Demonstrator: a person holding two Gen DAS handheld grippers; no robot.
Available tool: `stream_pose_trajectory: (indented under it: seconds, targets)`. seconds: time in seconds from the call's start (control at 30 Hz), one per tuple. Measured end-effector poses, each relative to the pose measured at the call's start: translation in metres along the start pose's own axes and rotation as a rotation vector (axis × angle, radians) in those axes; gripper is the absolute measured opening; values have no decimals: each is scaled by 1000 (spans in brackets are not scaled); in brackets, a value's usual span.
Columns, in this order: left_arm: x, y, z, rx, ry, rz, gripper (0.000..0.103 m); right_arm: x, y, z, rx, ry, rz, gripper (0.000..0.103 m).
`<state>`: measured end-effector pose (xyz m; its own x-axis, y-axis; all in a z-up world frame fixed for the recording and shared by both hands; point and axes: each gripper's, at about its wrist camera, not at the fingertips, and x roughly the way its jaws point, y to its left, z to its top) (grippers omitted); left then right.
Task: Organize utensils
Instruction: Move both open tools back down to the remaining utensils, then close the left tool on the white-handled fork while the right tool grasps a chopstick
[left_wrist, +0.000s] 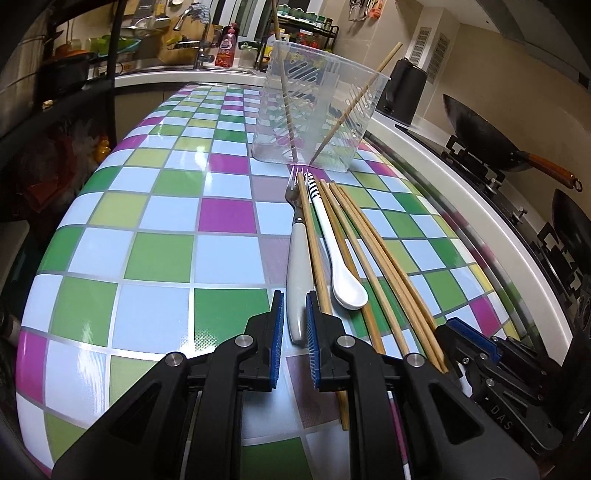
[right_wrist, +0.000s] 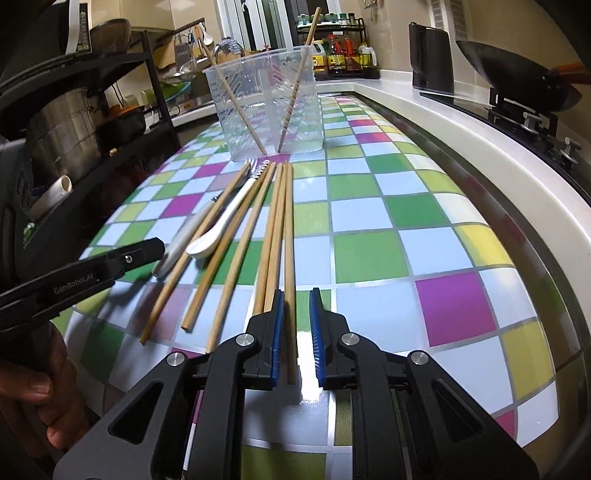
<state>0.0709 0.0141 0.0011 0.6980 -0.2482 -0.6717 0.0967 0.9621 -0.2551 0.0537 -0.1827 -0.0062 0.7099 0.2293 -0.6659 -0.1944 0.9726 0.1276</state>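
Left wrist view
Left gripper: jaws narrow, seemingly closed on the handle end of the fork.
Fork: flat on the checked table, its tines almost at the foot of the clear cup.
Cup contents: two chopsticks stand inside, leaning to opposite sides; nothing else is visible in it.
Neighbours: a white spoon and loose chopsticks lie beside the fork and point at the cup.
Risk: one chopstick lies partly over the fork, so lifting the fork may drag it, and it may roll.

Right wrist view
Right gripper: jaws narrow but not clamped; one chopstick sits against the left pad, with a free gap on the other side.
Cup: at the far end of the row, upright, with the same two sticks.
Risk: two more chopsticks touch that left finger, so closing may catch the wrong one or push the bundle sideways.
Risk: the cup looks light, and a long stick hitting its rim could tip it.
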Motion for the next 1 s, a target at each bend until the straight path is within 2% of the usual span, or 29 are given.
stream_pose_trajectory:
  seconds: [0.3, 0.53, 0.8, 1.0]
  targets:
    - [9, -7, 0, 36, 31, 33, 20, -2, 5, -2, -41, -1, -27, 15]
    - [13, -19, 2, 110, 41, 115, 20, -2, 3, -2, -40, -5, -33, 6]
    - [5, -11, 1, 110, 50, 149, 18, -4, 2, -3, -30, -15, -74, 6]
    - [-11, -3, -10, 99, 53, 228, 17, -5, -4, -3, -5, -22, -140, 6]
